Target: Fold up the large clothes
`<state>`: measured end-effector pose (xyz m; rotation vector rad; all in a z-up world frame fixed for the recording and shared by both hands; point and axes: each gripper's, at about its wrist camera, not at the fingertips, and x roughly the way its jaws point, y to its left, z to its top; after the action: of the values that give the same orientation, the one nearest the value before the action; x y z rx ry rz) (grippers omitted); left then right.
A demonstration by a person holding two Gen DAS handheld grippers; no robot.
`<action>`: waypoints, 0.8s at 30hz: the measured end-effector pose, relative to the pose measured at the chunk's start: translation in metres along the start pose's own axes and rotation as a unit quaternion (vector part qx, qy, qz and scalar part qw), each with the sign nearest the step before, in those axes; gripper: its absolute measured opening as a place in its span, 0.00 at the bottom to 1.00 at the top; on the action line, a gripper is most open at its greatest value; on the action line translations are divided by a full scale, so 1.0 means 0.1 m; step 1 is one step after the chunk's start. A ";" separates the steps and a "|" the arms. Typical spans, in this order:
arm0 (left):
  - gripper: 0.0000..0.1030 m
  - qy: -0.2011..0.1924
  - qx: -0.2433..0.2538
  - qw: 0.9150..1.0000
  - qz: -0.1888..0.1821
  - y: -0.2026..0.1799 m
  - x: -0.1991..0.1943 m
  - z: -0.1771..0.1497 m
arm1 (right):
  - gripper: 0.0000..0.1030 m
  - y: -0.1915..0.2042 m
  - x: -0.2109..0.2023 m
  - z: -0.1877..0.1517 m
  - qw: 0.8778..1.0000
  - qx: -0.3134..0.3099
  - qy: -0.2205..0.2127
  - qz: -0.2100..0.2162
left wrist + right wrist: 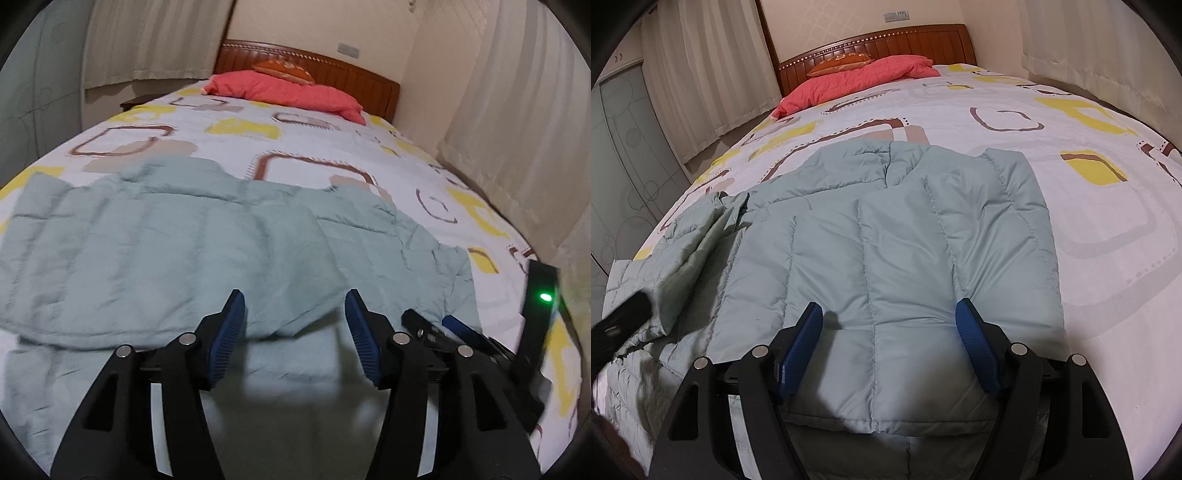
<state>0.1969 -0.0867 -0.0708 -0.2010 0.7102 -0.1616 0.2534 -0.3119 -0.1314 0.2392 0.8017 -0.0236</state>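
Now the pale green quilted jacket (pixel 886 266) lies spread across the near half of the bed (pixel 1089 258), on a white cover printed with yellow and brown squares. Seen from the right wrist, one panel is folded over the body of the garment, its stitched channels running toward the headboard (pixel 879 46), and a crumpled sleeve (pixel 698 236) lies off to the left. The right gripper (pixel 890 347) hangs just above the near hem with its jaws wide apart — nothing is between the blue pads (pixel 799 350).

From the left wrist, the jacket (pixel 192 251) stretches sideways across the bed, its near edge rolled over in a soft fold. The left gripper (pixel 293 332) is likewise spread wide over that edge and grasps nothing; its blue pads (pixel 227 336) stand clear of the cloth. The right gripper (pixel 454 328) shows beside it at the right — low over the jacket's edge.

At the far end a coral pillow (pixel 857 83) lies against the wooden headboard, with an orange cushion (pixel 842 62) on top of it. Curtains (pixel 713 74) hang along the walls.
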 end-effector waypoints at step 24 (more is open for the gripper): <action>0.63 -0.037 -0.144 0.973 0.176 2.18 -0.60 0.08 | 0.24 1.31 0.15 0.12 0.994 -0.037 0.061 0.082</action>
<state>0.1746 0.1380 -0.0784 -0.3527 0.6818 0.2894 0.2872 -0.1865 -0.1075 0.2372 0.9013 0.1773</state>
